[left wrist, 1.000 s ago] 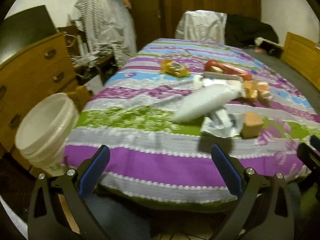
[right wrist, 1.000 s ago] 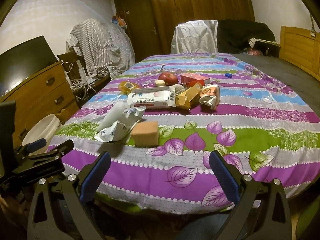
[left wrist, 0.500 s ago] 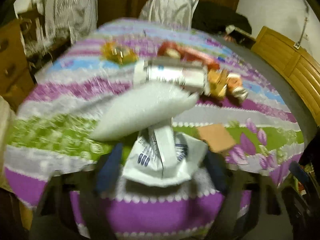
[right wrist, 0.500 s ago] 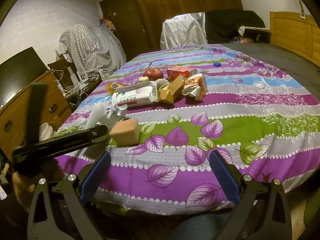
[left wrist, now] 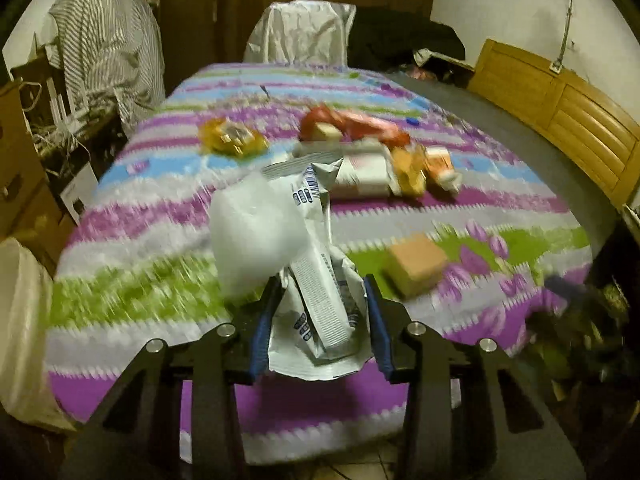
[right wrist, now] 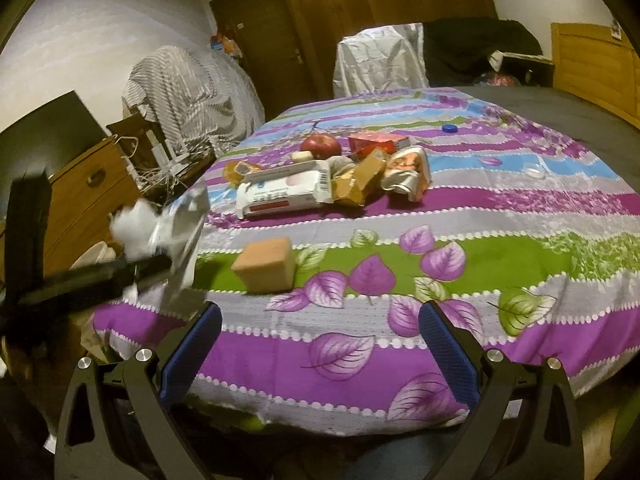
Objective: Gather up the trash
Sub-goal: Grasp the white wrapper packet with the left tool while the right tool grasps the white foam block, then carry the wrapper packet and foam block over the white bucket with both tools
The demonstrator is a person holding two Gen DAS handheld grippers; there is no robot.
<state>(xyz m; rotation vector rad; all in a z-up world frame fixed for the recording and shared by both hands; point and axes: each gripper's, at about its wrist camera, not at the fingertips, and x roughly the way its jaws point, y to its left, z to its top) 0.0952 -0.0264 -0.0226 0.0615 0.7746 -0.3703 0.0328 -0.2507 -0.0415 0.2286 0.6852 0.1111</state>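
Note:
My left gripper [left wrist: 320,316] is shut on a crumpled white printed wrapper [left wrist: 324,312] with a white bubble-wrap bag [left wrist: 256,236] bunched against it, lifted off the bed. In the right wrist view the left gripper [right wrist: 152,268] holds that trash [right wrist: 168,224] at the bed's left edge. My right gripper [right wrist: 320,344] is open and empty above the bed's near edge. More trash lies mid-bed: a white packet [right wrist: 284,192], a torn yellow carton [right wrist: 360,180], a crushed can [right wrist: 408,176], a yellow wrapper [left wrist: 232,140].
A tan sponge block [right wrist: 266,264] sits on the green stripe. A red apple [right wrist: 320,146] and a red box [right wrist: 376,142] lie behind the pile. A white bucket [left wrist: 20,328] stands on the floor left of the bed, by a wooden dresser [right wrist: 88,196].
My left gripper moved in over the bed, closed on the white wrapper and bubble bag, and lifted them. My right gripper stayed open, shifting slightly.

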